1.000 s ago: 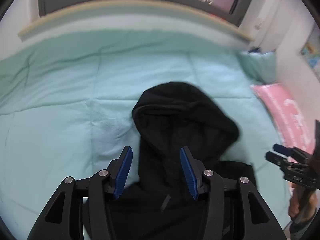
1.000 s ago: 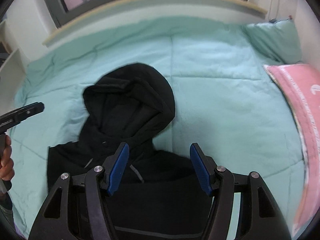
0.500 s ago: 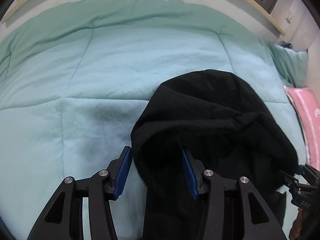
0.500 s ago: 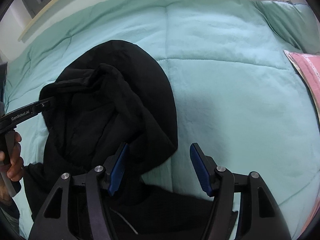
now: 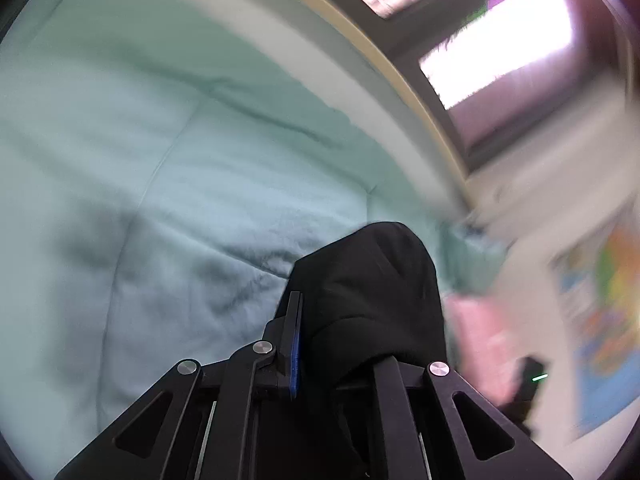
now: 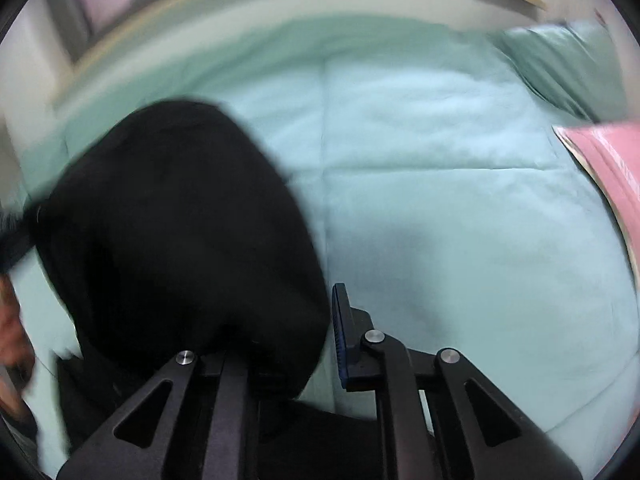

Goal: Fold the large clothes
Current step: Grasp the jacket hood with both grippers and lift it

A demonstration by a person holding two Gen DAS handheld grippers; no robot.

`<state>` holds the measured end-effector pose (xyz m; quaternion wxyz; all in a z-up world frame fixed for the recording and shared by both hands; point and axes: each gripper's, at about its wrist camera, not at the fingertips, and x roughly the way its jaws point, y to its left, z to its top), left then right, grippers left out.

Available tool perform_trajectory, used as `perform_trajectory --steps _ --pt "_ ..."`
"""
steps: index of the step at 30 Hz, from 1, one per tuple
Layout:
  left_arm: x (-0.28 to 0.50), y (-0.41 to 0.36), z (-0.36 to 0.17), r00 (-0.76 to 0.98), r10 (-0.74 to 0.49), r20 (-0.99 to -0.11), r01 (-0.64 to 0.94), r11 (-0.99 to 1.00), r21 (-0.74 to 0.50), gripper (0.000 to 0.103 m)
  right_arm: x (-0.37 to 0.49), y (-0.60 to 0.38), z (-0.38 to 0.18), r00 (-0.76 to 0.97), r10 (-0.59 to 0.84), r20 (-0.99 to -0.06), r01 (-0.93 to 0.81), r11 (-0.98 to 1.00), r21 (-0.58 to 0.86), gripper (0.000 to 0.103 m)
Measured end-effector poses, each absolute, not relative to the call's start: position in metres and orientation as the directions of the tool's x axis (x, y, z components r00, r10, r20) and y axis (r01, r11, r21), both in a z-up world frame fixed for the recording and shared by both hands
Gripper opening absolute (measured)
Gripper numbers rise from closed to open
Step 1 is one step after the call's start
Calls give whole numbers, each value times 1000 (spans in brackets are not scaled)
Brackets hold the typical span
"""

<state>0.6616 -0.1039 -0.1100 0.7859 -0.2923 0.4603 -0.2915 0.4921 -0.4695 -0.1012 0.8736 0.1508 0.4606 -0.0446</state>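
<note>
Black hoodie (image 6: 180, 220) on the mint-green bed quilt (image 6: 440, 200), its hood pinched at opposite edges by the left gripper (image 5: 316, 344) and right gripper (image 6: 326, 340), both having just clamped onto the fabric.

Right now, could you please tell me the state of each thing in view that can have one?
Black hoodie: hood bunched, gripped at both sides.
Left gripper: just closed, shut on the hood.
Right gripper: just closed, shut on the hood.
Green quilt: spread flat.
Pink pillow: lying at the edge.
</note>
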Motion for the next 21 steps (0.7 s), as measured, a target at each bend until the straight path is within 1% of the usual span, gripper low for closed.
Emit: perform_trajectory --steps 1,2,3,4,5,6,7,9,10,11,13,14,15,17,21 --pt "664 -97 -126 376 -715 -589 146 673 -725 11 492 -474 -102 589 123 -798 201 935 293 16" --pt "664 -96 -142 333 -699 -633 125 698 -705 11 495 -469 -106 583 112 -804 193 943 272 16" --pt "663 -97 -162 278 -677 -682 113 728 -676 11 501 -459 -114 560 42 -827 194 964 181 16" --pt "663 -100 -180 219 -636 -740 117 770 -627 11 507 -452 -124 537 4 -843 189 974 125 15" --pt "662 -104 -192 187 -580 -793 133 814 -565 15 512 -448 -141 502 -9 -865 180 979 94 15" --pt "660 -109 -207 163 -497 -852 170 865 -472 20 516 -447 -163 455 -4 -890 179 980 87 15" --pt "658 -113 -217 142 -477 -867 199 872 -447 23 520 -448 -185 410 21 -912 178 979 103 15" --pt "655 -114 -215 159 -478 -864 236 868 -436 23 522 -453 -216 369 86 -925 173 972 160 15" --pt "654 -115 -209 170 -464 -869 252 873 -417 25 522 -455 -216 375 94 -922 171 971 168 15" --pt "652 -117 -203 186 -446 -875 270 880 -391 29 522 -458 -212 376 109 -920 166 969 182 15" --pt "637 -121 -181 252 -395 -884 346 889 -299 34 520 -463 -199 378 136 -916 151 967 205 23" --pt "624 -121 -169 275 -385 -881 382 885 -267 35 516 -465 -190 382 136 -914 132 971 200 30" --pt "619 -121 -159 282 -386 -878 403 879 -257 35 510 -465 -180 392 128 -911 108 977 184 39" --pt "603 -120 -141 293 -390 -873 438 866 -240 35 495 -466 -164 409 111 -906 73 985 154 50" --pt "576 -133 -101 321 -416 -851 523 827 -207 35 464 -463 -137 439 124 -890 23 989 149 51"
